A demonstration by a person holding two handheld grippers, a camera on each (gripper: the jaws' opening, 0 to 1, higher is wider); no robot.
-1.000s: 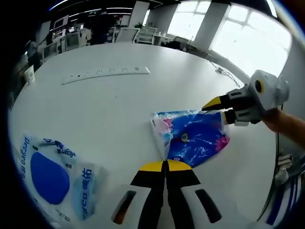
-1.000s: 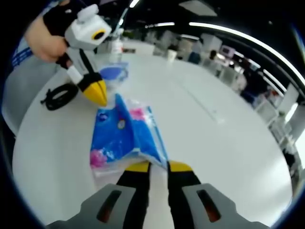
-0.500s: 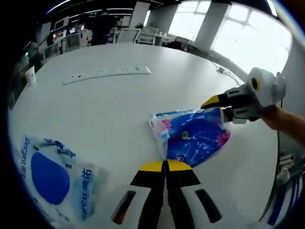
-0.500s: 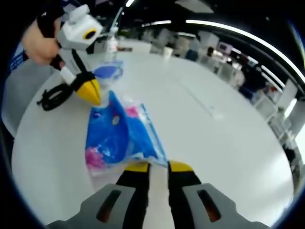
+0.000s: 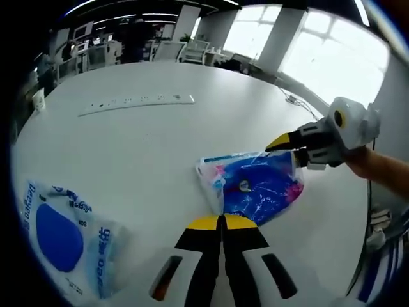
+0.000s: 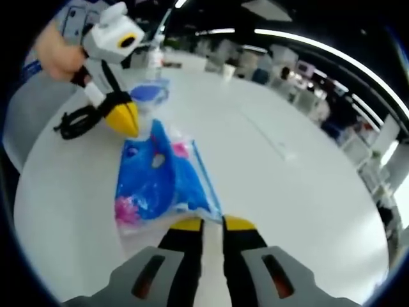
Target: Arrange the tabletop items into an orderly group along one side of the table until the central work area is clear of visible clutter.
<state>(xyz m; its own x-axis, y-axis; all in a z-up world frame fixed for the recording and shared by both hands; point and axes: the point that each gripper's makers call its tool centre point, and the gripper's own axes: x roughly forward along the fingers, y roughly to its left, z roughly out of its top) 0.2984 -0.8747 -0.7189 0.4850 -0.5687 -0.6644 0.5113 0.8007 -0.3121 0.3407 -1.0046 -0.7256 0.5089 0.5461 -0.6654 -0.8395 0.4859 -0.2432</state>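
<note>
Jaws of both grippers are closed on opposite ends of one blue-and-pink plastic pack [image 5: 255, 185]: left gripper [image 5: 222, 222] has its yellow tips together on the pack's near whitish end, right gripper [image 6: 204, 224] is pinched on the other end, tips nearly together with only a thin gap showing. In the left gripper view the right gripper comes in from the right with a hand behind it; in the right gripper view the left gripper comes in from upper left, yellow tip at the pack's far corner. Big round white bench [image 5: 147, 141] carries everything, with wide bare surface beyond and to both sides of the pack; its far edge curves round toward office desks and windows, and in the right gripper view the left edge runs close past the pack's side. Pack sits slightly toward the bench edge nearest the person, long axis running from one gripper to the other, stretched between them; whether it is lifted or lying flat can't be told. White-and-blue wipes pack [image 5: 61, 240] lies flat at lower left of the left gripper view, well apart from the held pack. White power strip [image 5: 137, 103] lies far across the bench. Black coiled cable [image 6: 80, 121] sits near the bench edge beside the left gripper.
</note>
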